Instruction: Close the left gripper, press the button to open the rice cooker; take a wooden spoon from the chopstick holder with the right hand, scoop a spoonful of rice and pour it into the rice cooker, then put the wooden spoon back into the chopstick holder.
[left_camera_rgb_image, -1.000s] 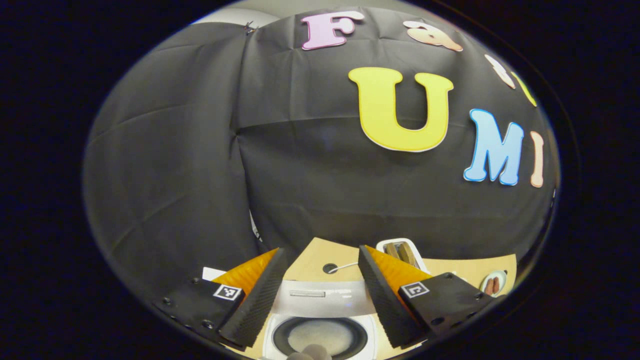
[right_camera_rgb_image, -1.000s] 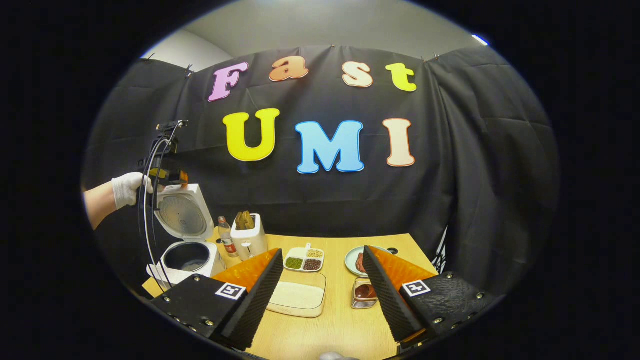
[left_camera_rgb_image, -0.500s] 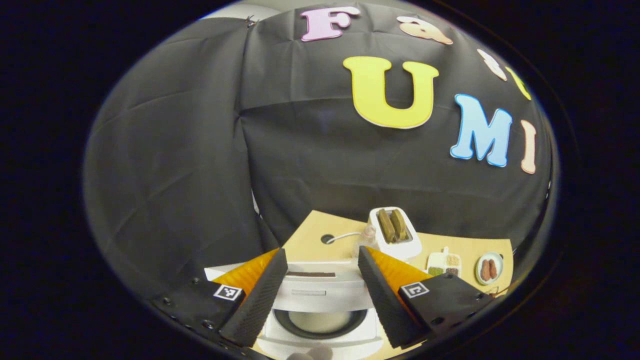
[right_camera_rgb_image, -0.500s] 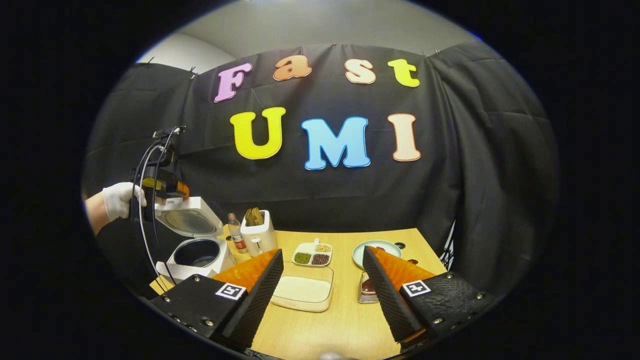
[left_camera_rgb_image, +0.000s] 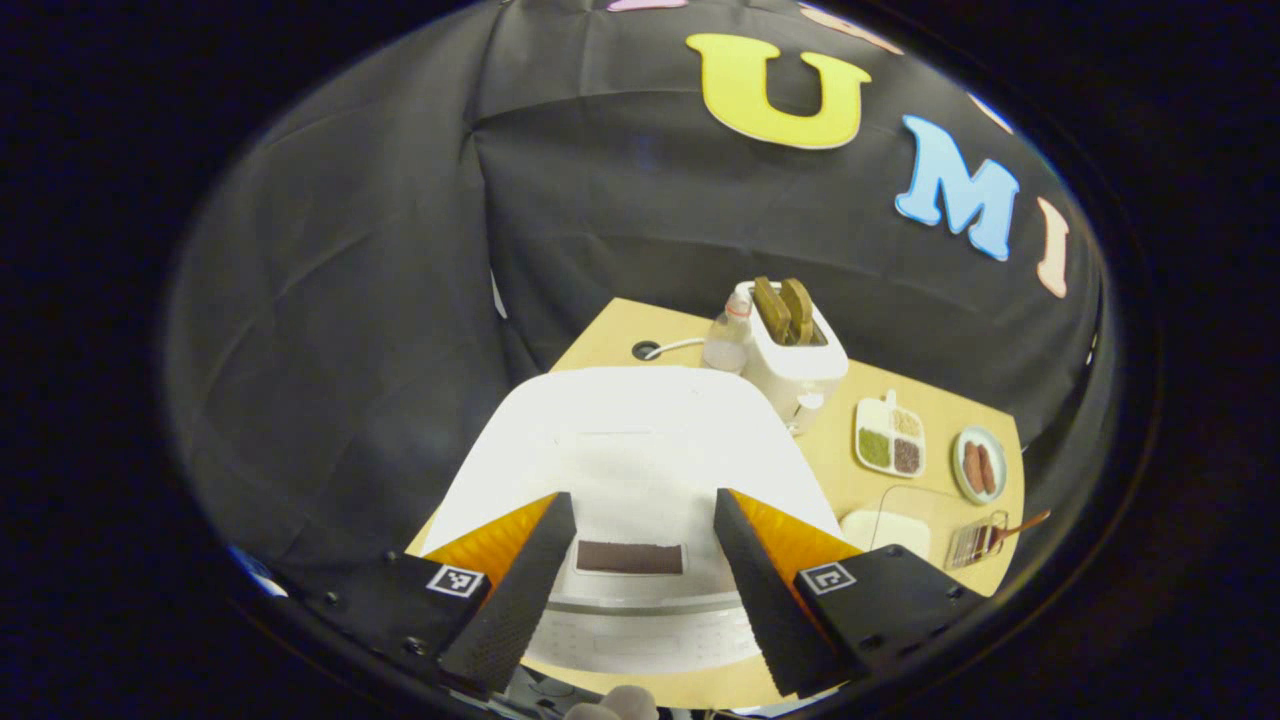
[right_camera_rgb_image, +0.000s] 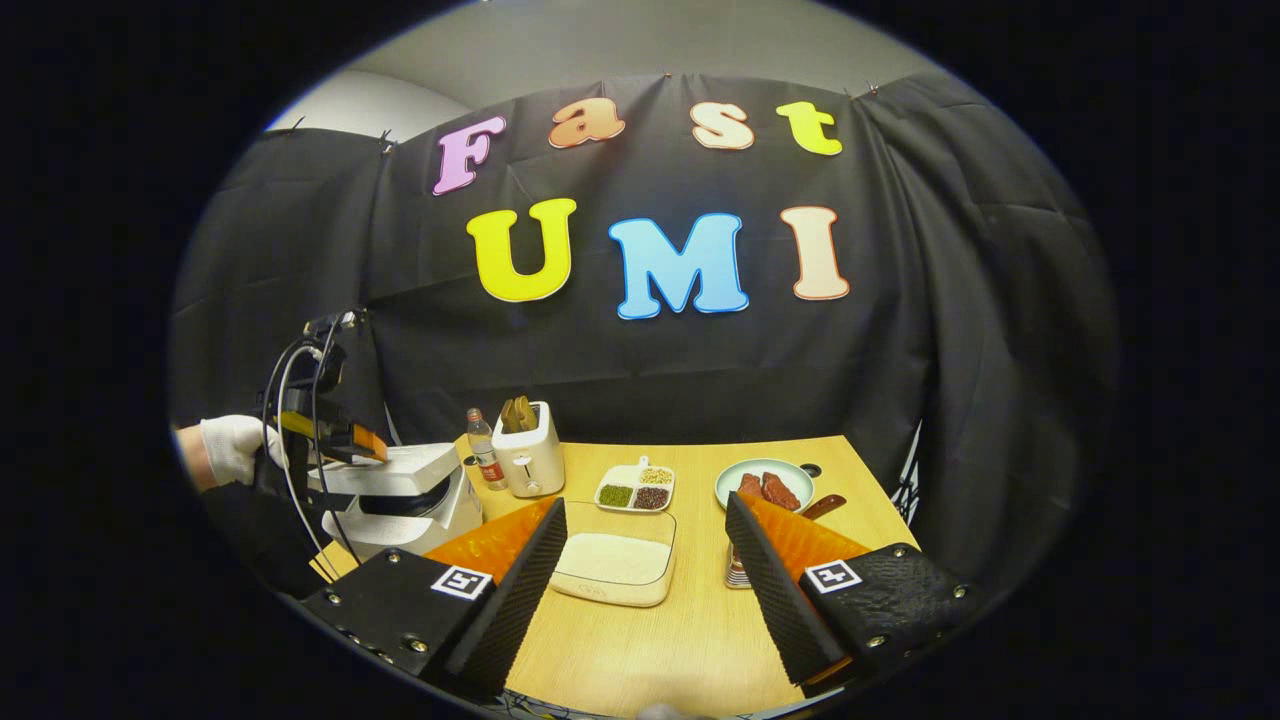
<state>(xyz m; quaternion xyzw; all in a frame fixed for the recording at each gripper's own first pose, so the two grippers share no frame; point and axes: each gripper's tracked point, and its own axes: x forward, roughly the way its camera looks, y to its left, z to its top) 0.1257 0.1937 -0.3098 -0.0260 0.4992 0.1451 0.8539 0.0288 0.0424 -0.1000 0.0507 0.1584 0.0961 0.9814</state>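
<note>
The white rice cooker (left_camera_rgb_image: 630, 440) stands at the table's left end, its lid lying low over the body (right_camera_rgb_image: 400, 490) with a narrow dark gap under it. My left gripper (left_camera_rgb_image: 643, 497) is open, its fingers straddling the lid's front by a dark panel; a gloved hand (right_camera_rgb_image: 228, 447) holds this gripper (right_camera_rgb_image: 335, 440) on the lid. My right gripper (right_camera_rgb_image: 646, 500) is open with nothing in it, above the table's near side. A glass tray of rice (right_camera_rgb_image: 612, 558) lies just beyond it. The chopstick holder (left_camera_rgb_image: 975, 540) carries the wooden spoon (left_camera_rgb_image: 1020, 522).
Behind the cooker stand a white toaster (right_camera_rgb_image: 530, 455) and a small bottle (right_camera_rgb_image: 485, 460). A divided dish of beans (right_camera_rgb_image: 635, 490) and a plate of meat (right_camera_rgb_image: 765, 485) sit mid-table. The black cloth wall rises right behind the wooden table (right_camera_rgb_image: 660, 640).
The cooker's lid has swung from upright down to nearly flat, and my left gripper has come down with it. My right gripper has hardly moved and stays open.
</note>
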